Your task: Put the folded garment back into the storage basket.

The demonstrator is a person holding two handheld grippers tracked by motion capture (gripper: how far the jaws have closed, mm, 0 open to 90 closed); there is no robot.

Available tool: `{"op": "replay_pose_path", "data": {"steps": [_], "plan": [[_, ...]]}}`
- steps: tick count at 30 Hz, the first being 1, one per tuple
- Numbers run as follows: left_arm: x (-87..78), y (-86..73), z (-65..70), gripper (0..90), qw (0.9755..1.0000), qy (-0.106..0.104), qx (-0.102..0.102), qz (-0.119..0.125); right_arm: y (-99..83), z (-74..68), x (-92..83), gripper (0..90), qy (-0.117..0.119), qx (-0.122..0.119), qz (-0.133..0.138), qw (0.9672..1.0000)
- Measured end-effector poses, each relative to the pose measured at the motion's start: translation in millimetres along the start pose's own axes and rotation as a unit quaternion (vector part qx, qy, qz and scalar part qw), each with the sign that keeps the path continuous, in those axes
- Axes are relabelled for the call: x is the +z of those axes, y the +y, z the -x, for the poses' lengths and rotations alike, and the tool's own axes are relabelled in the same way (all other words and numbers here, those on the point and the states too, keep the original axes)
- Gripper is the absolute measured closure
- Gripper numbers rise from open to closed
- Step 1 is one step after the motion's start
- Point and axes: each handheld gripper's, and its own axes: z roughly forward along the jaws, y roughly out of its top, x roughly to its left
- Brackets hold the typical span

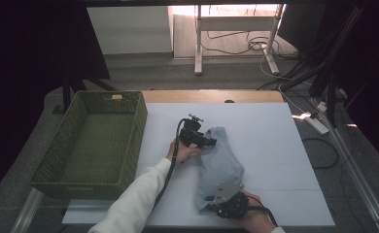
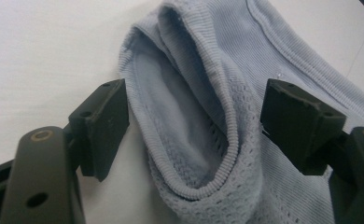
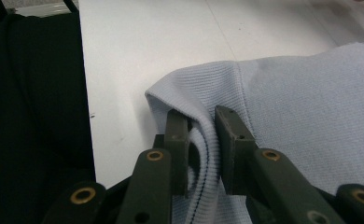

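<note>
Pale blue knitted garment (image 1: 220,162) is laid on the white desk (image 1: 270,145), right of the middle and toward the near edge, with its long axis run from the near edge away toward the far side, leaning slightly left at the far end. Its ribbed, open hem (image 2: 189,140) is seen in the left gripper view, turned toward the camera, with an open-mesh band beside the rib. What kind of garment it is cannot be made out, since it is bunched and folded; its near end is partly covered by the right gripper (image 1: 215,200) and the hand behind it, and in the gripper views it is cut off by the frame edges. The left gripper (image 1: 208,141) is held at the garment's far left end; its jaws are spread wide on either side of the hem without pressing on it. The right gripper is closed to a narrow gap on a ribbed fold (image 3: 202,154) at the near end, and the cloth is pinched between its jaws. A green woven basket (image 1: 139,126) is set at the desk's left side, well apart from the garment.
</note>
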Motion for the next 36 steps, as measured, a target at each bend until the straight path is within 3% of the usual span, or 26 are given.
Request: {"op": "replay_pose_path", "data": {"steps": [12, 21, 27, 36], "plan": [[1.1, -1.7, -3.1, 26.4, 0.9999, -0.011, -0.011, -0.004, 0.1, 0.5, 0.4, 75.5, 0.002, 0.001, 0.000, 1.0000], [5.7, -1.6, 4.0, 34.4, 0.9995, -0.028, 0.003, -0.011, 0.2, 1.1, 0.6, 75.4, 0.002, 0.000, 0.000, 1.0000], [8.6, -2.3, 7.4, 51.6, 0.9991, -0.036, 0.016, -0.016, 0.1, 1.3, 0.6, 75.5, 0.003, 0.000, 0.001, 1.0000], [5.2, -5.1, 10.9, 78.8, 0.9988, -0.037, 0.031, 0.004, 0.2, 1.4, 0.5, 75.4, 0.002, 0.000, 0.000, 1.0000]]}}
